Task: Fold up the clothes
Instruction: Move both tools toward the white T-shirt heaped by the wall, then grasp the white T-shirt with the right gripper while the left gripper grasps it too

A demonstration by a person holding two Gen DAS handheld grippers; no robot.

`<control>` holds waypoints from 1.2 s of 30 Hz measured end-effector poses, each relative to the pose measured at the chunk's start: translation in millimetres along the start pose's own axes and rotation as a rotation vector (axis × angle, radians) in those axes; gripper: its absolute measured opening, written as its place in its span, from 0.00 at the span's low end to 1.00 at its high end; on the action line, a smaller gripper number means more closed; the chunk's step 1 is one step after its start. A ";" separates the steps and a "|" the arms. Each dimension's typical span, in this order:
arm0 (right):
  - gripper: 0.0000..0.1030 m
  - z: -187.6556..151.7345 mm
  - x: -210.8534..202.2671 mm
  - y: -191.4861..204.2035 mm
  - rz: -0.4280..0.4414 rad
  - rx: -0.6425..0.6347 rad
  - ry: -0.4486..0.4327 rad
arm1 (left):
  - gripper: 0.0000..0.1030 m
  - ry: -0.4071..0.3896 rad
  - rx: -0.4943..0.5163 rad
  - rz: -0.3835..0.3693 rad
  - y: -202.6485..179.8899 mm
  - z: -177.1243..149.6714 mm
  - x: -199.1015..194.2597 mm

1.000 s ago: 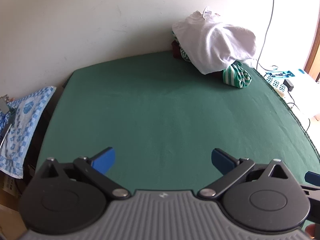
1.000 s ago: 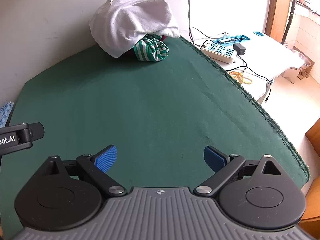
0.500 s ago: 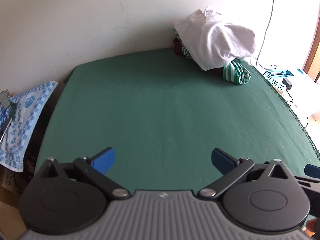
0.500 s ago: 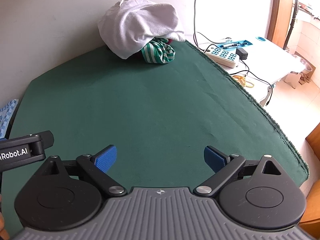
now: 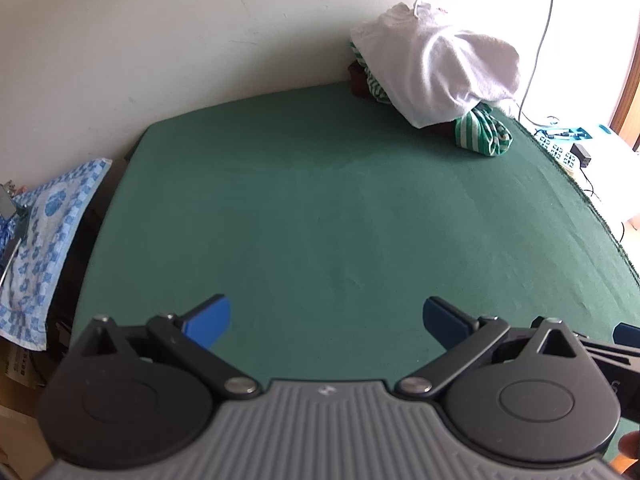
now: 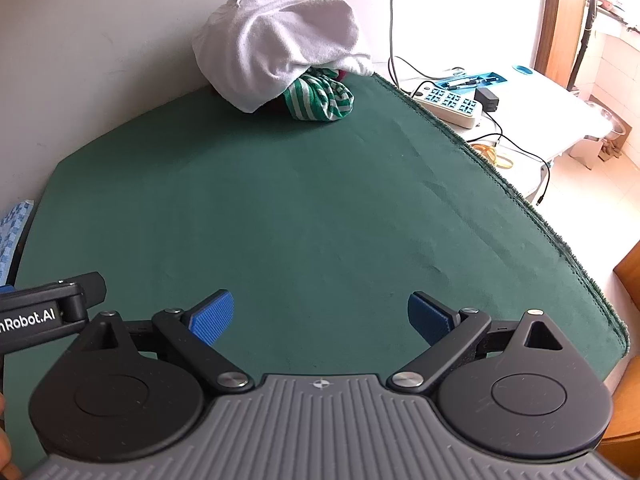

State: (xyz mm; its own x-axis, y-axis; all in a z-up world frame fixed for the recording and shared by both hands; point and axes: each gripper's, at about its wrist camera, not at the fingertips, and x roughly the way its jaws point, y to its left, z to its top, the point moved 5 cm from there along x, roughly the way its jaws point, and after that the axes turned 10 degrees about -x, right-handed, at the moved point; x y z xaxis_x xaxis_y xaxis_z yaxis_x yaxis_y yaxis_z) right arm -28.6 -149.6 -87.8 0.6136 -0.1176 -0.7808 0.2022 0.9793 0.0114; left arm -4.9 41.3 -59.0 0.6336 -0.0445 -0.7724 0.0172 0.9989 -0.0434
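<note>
I see the pile of clothes (image 5: 436, 68) heaped at the far right corner of the green surface (image 5: 320, 208), pushed up against the wall (image 5: 200, 32). On top lies a white garment (image 6: 280, 40), crumpled and domed, draped over the rest like a hood. Under its lower edge a green-and-white striped piece (image 6: 320, 98) bulges out in a loose bundle toward the front, and a sliver of something dark red (image 5: 358, 80) shows at the back of the pile in my left view. Nothing in the heap is flat or folded.

My left gripper (image 5: 326, 318) hangs over the near edge of the surface with its blue-padded fingers (image 5: 210, 318) spread wide and nothing between them. My right gripper (image 6: 320, 316) is just beside it, fingers (image 6: 212, 316) equally wide apart and bare. Both are well apart from the pile.

Off the right edge, a power strip (image 6: 450, 102) sits on a white table (image 6: 560, 100).
</note>
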 end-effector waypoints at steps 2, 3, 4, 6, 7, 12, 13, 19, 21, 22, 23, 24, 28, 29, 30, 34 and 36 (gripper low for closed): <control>0.93 -0.7 3.6 1.4 -0.006 0.008 0.011 | 1.00 0.011 0.005 -0.005 0.9 0.6 5.1; 0.93 -1.1 4.9 2.3 -0.010 0.011 0.016 | 1.00 0.016 0.008 -0.008 1.4 0.7 7.4; 0.93 -1.4 6.3 3.2 -0.014 0.014 0.020 | 1.00 0.020 0.010 -0.010 1.7 0.6 9.8; 0.93 -2.0 8.9 5.7 -0.023 0.013 0.026 | 1.00 0.029 0.014 -0.015 2.3 0.4 14.4; 0.93 -2.0 10.2 6.7 -0.027 0.014 0.028 | 1.00 0.034 0.017 -0.017 2.9 0.5 16.7; 0.91 3.2 17.4 9.5 -0.036 -0.005 0.040 | 1.00 0.046 0.040 -0.021 3.7 3.2 30.2; 0.89 8.1 18.9 9.3 -0.038 -0.018 0.040 | 1.00 0.049 0.049 -0.016 3.2 4.5 33.8; 0.87 92.5 31.2 -4.9 0.006 -0.123 -0.015 | 1.00 0.022 0.112 -0.001 -6.1 37.7 44.1; 0.87 125.7 36.3 -11.2 0.020 -0.160 -0.039 | 1.00 -0.025 0.151 0.010 -13.8 54.5 40.5; 0.87 143.0 41.8 -12.8 0.018 -0.189 -0.050 | 1.00 -0.047 0.165 0.018 -17.4 62.1 38.5; 0.86 159.4 49.6 -16.3 0.006 -0.211 -0.062 | 1.00 -0.064 0.163 0.030 -19.8 67.2 36.0; 0.86 175.5 57.9 -20.5 -0.010 -0.229 -0.073 | 1.00 -0.078 0.158 0.040 -22.3 71.4 33.6; 0.85 235.0 107.2 -50.1 -0.060 -0.258 -0.163 | 0.99 -0.087 0.099 0.039 -35.1 65.8 32.0; 0.85 247.4 121.9 -56.5 -0.067 -0.250 -0.177 | 0.99 -0.086 0.094 0.034 -39.9 62.6 34.0; 0.85 259.9 137.0 -62.3 -0.070 -0.239 -0.186 | 0.99 -0.086 0.104 0.027 -46.1 60.3 38.1; 0.74 307.2 183.4 -79.5 -0.081 -0.189 -0.241 | 0.99 -0.111 0.134 -0.019 -65.1 76.1 55.6; 0.74 323.0 193.2 -80.8 -0.070 -0.182 -0.288 | 0.99 -0.143 0.119 -0.040 -68.2 101.9 67.0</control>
State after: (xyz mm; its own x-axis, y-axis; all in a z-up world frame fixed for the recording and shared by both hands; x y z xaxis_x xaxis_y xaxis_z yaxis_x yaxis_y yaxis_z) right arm 320.1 -304.7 -37.8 0.7988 -0.2015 -0.5668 0.1277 0.9776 -0.1676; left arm 115.2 -28.3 -43.2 0.7338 -0.0899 -0.6734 0.1304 0.9914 0.0097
